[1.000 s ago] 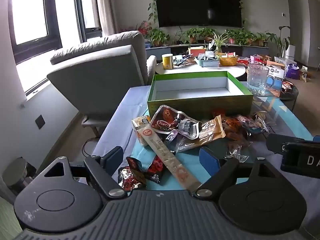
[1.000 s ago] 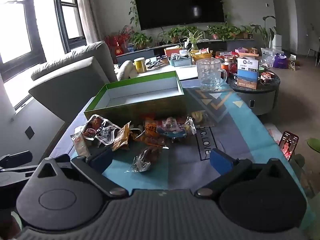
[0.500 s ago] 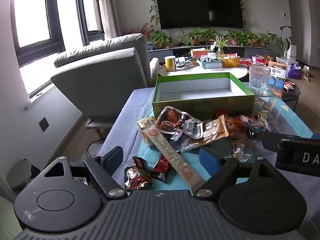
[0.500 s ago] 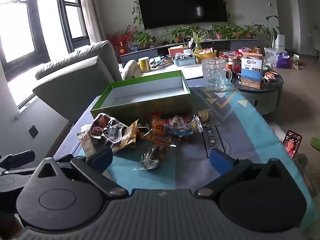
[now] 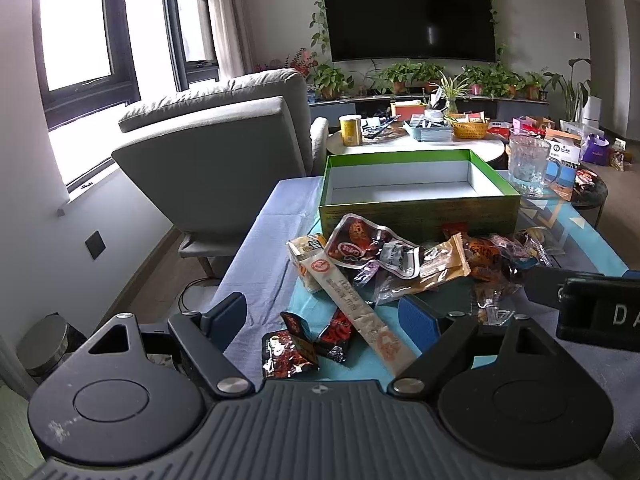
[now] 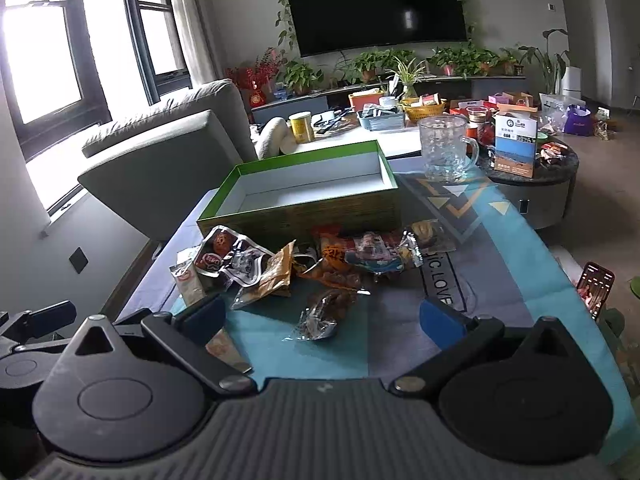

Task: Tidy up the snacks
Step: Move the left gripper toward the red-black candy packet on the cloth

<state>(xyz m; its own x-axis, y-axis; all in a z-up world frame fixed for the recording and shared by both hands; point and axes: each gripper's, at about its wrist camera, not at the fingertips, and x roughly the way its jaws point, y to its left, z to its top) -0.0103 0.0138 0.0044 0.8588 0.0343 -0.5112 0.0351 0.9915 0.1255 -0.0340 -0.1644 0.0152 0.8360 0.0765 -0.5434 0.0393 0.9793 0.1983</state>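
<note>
An empty green box (image 5: pixel 420 212) (image 6: pixel 300 220) with a white inside stands mid-table. In front of it lies a heap of snack packets (image 5: pixel 404 260) (image 6: pixel 304 260). My left gripper (image 5: pixel 320 318) is open and low over the near end of the heap. A long beige stick pack (image 5: pixel 356 312) and two small dark-red packets (image 5: pixel 288 354) lie between its fingers, untouched. My right gripper (image 6: pixel 322 320) is open too. A clear-wrapped snack (image 6: pixel 324 312) lies on the cloth between its fingers, free of the pads. Each gripper shows at the edge of the other's view.
A glass mug (image 5: pixel 528 168) (image 6: pixel 444 148) stands right of the box. A grey armchair (image 5: pixel 224 160) sits off the table's left edge. A phone (image 6: pixel 596 284) lies by the right edge. A cluttered round table (image 6: pixel 532 184) and a white table stand beyond.
Both views have drifted slightly. Nothing on the table has moved, and both grippers stay open.
</note>
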